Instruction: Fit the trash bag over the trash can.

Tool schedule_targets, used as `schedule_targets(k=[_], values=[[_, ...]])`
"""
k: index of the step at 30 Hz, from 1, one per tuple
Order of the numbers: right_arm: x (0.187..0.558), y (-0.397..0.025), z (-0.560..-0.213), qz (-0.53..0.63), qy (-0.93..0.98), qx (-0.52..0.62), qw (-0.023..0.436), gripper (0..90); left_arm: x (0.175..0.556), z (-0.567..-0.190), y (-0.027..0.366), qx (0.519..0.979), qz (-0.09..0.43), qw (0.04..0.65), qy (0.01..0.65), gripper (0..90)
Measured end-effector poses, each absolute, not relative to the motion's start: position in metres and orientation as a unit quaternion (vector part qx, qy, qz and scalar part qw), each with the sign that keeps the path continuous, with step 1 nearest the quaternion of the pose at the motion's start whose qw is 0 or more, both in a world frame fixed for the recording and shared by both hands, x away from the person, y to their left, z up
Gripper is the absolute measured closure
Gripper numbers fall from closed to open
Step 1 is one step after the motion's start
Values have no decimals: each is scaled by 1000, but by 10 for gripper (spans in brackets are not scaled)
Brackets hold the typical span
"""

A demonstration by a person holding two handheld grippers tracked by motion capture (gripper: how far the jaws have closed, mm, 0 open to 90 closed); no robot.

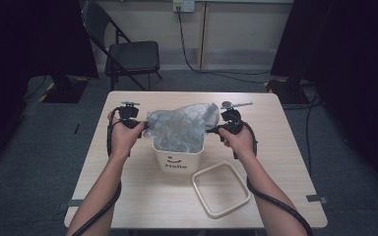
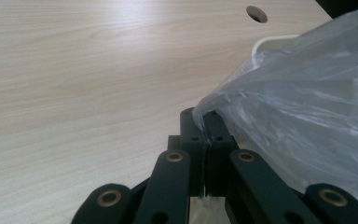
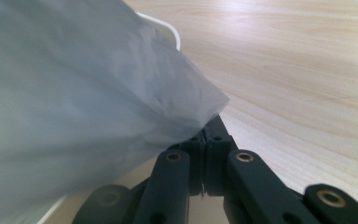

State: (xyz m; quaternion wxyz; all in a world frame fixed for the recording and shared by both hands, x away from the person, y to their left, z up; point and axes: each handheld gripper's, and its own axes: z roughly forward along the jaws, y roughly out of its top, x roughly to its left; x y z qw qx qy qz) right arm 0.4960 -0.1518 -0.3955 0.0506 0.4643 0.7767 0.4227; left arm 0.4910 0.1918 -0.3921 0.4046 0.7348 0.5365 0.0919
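Observation:
A clear plastic bag [image 1: 182, 127] is stretched over a small white bin [image 1: 178, 161] printed with a smile and "Hello", at the middle of the wooden table [image 1: 138, 196]. My left gripper [image 1: 144, 125] is shut on the bag's left edge [image 2: 279, 107], and my right gripper [image 1: 209, 131] is shut on its right edge [image 3: 88, 93]. Both hold the bag above the bin's rim [image 2: 275, 41], which also shows as a white curve [image 3: 165, 25] behind the bag. The jaws of each gripper are pressed together on the film.
A cream square ring lid [image 1: 221, 189] lies flat on the table to the front right of the bin. A black folding chair [image 1: 128, 54] stands beyond the table's far edge. A round cable hole [image 2: 257, 13] is in the tabletop.

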Motion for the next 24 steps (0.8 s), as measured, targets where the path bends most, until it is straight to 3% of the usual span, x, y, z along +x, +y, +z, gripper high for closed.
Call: schedule_targets(k=[6,10,14,16,21,24], values=[[496,-150,-399,420,780,458,69,828,485,-393,192,735,87,406,536,886],[490,-158,-397,421,779,457,83,711,477,-387,198,735,91,402,538,884],[482,-166,-391,422,778,453,101,530,468,-378,201,732,98,404,539,856],[476,-170,-386,423,774,459,106,407,464,-373,201,731,108,406,537,801],[460,-176,-375,419,780,449,118,329,457,-360,200,721,137,422,532,501],[452,-179,-371,420,782,447,113,308,450,-350,195,722,141,424,528,398]])
